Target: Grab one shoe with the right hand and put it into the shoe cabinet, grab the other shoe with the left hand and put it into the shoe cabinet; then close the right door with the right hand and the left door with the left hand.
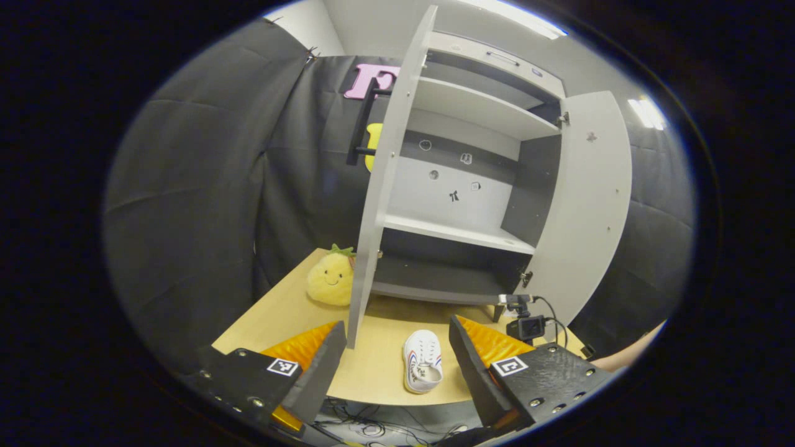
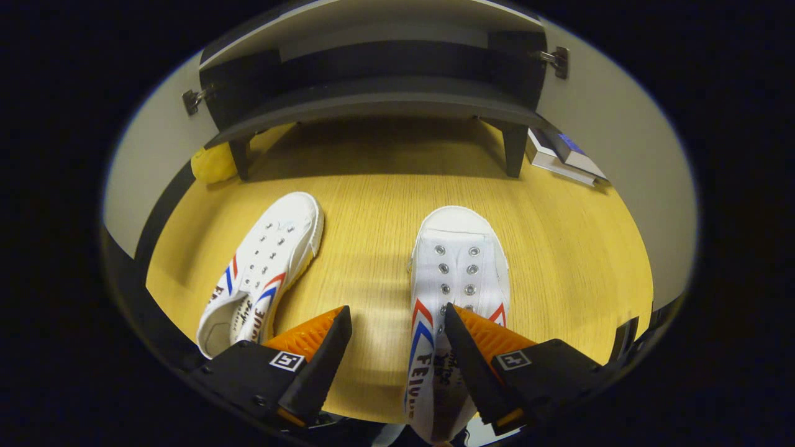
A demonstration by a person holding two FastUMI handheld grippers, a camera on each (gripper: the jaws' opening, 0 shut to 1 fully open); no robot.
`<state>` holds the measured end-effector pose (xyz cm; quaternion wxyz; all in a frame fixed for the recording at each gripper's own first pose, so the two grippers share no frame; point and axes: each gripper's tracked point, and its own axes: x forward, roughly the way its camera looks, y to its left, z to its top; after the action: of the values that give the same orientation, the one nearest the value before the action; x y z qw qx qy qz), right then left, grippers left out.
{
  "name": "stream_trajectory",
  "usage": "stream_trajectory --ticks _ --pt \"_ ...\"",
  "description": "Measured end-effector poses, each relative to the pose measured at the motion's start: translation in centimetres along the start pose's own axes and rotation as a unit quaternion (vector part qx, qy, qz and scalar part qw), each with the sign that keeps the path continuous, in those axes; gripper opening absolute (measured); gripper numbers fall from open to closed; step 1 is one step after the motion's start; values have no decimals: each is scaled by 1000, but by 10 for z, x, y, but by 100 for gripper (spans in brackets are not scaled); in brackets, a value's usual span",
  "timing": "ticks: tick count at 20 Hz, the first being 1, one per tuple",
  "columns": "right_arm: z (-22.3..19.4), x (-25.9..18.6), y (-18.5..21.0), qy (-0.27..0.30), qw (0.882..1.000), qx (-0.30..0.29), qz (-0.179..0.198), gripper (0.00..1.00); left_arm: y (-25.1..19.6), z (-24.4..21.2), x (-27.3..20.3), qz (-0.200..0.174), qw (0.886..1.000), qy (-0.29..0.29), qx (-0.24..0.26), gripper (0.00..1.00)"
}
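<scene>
In the left gripper view, the left gripper [image 1: 397,363] hangs back from the wooden table [image 1: 286,313] with its fingers spread wide and nothing between them. Ahead stands the shoe cabinet [image 1: 463,186], both shelves bare, its left door [image 1: 382,186] swung out edge-on and its right door [image 1: 584,205] open to the far side. One white shoe [image 1: 422,367] lies on the table in front of the cabinet, and a yellow plush toy [image 1: 332,279] sits beside the left door; a small camera [image 1: 526,324] stands near the right door. In the right gripper view, the right gripper [image 2: 397,354] is low over the table, fingers wide apart. The right shoe [image 2: 456,292] lies toe toward the cabinet, and the gripper's right-hand finger overlaps its upper near the opening, though contact cannot be told; the fingers do not yet clamp it. The left shoe [image 2: 264,270] lies apart to the side, angled. The first step looks to be in hand: grabbing a shoe with the right hand. The next move likely calls for straddling the shoe's side wall or heel edge and closing firmly before lifting toward the lower shelf.
</scene>
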<state>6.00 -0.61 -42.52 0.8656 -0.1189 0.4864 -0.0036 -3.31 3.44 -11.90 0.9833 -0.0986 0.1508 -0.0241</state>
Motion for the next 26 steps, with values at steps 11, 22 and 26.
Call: stream_trajectory --ticks 11,22,26 --pt "-3 0 -15 2 997 -60 -38 5 0 -1 -3 -8 1000 -11 27 96" --pt "39 -55 -24 -48 997 54 18 2 -5 19 -9 -11 994 -54 92 95" --pt "65 -112 -25 -107 993 45 31 2 -9 26 -6 -11 989 -67 129 94"
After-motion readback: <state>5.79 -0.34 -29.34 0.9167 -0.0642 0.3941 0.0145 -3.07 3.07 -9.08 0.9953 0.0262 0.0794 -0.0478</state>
